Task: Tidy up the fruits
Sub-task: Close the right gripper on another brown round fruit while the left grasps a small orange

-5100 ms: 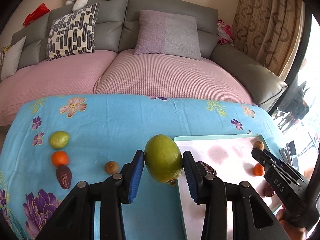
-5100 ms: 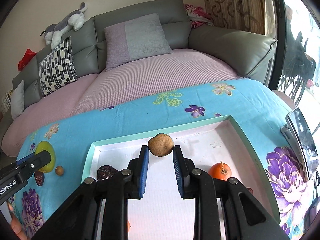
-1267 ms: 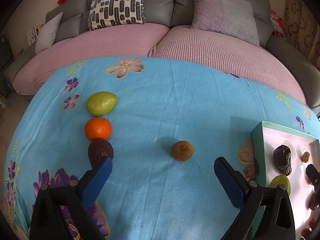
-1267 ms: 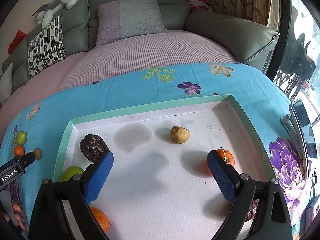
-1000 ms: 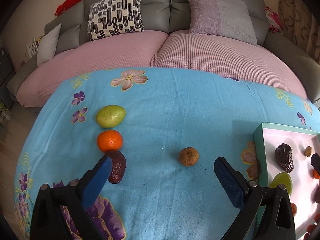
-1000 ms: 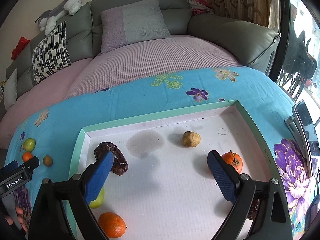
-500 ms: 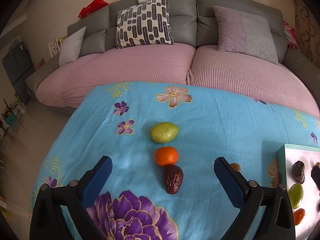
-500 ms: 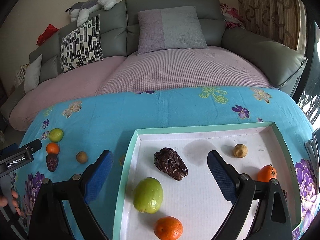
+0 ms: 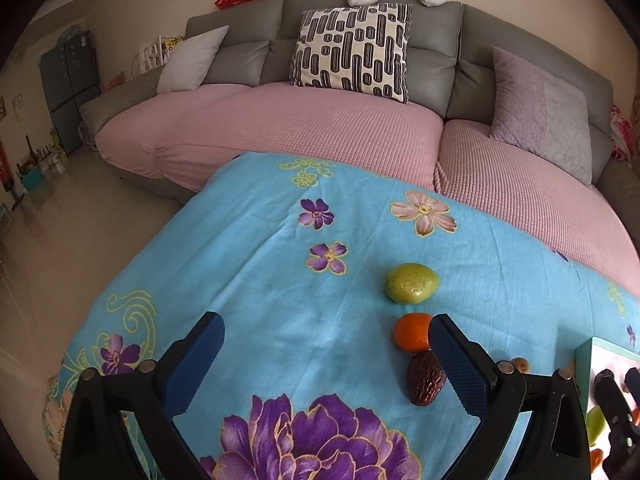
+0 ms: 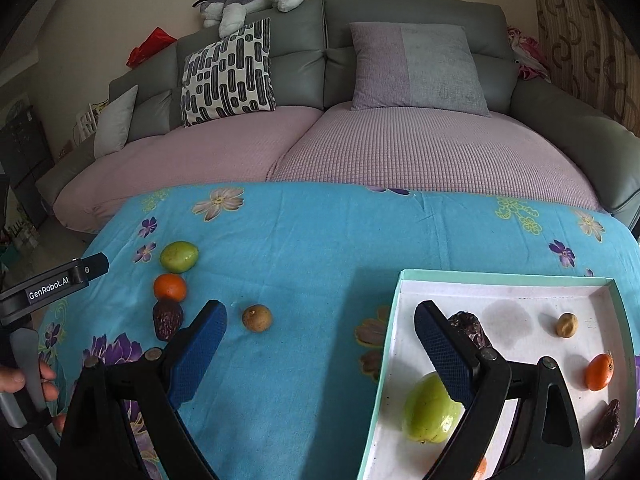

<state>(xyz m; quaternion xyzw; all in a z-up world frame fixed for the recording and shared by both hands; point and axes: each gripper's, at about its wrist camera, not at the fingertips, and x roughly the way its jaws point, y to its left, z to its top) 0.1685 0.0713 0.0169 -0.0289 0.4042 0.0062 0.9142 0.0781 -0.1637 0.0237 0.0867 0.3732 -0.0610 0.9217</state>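
Note:
On the blue flowered cloth lie a green fruit, an orange and a dark date in a column, with a small brown fruit further right. My left gripper hangs open and empty, its right pad beside the orange. My right gripper is open and empty over the cloth by the tray's left wall. The mint-rimmed tray holds a green fruit, a date, a small brown fruit, an orange and another date.
A sofa with pink covers and cushions runs along the far side of the table. The table's left edge drops to a tiled floor. A hand holds the left gripper's handle at the left of the right wrist view.
Both grippers have swung left. The left one has come nearer the loose fruit, which now sit by its right pad. The right one has moved off the tray's middle to its left wall.

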